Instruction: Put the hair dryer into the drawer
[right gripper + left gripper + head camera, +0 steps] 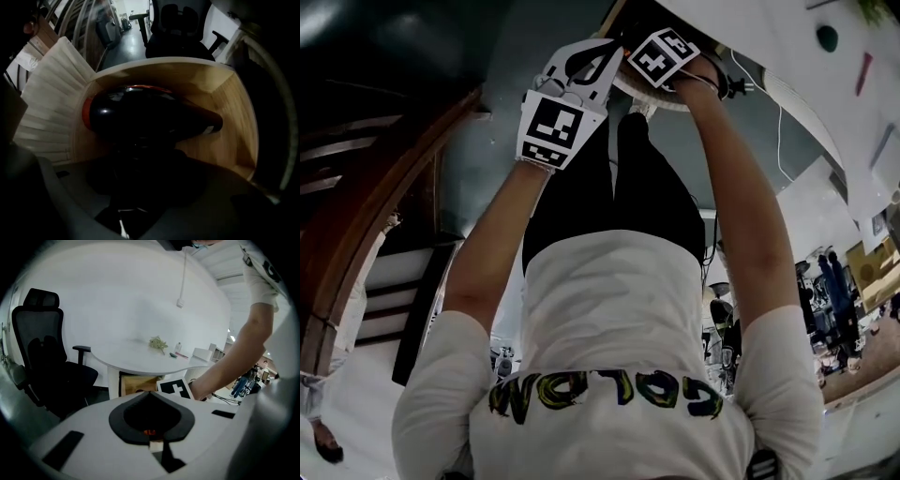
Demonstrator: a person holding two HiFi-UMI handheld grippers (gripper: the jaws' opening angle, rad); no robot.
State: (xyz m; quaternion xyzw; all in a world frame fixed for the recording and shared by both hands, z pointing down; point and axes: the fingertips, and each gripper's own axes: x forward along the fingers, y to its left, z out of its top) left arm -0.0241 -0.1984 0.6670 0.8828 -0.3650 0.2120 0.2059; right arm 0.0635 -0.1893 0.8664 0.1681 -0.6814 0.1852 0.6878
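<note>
The hair dryer is glossy black with a red ring at its rear. It lies crosswise inside the open wooden drawer, nozzle to the right. Its handle runs down into the dark jaws of my right gripper, which is shut on it and points straight down into the drawer. In the head view the right gripper and the left gripper are side by side. The left gripper hovers beside the drawer with its black-lined tips together and nothing between them.
A white round table stands over the drawer unit, with small items on top. A black office chair is to the left. The drawer's white slatted front is on its left side. A white cable hangs down.
</note>
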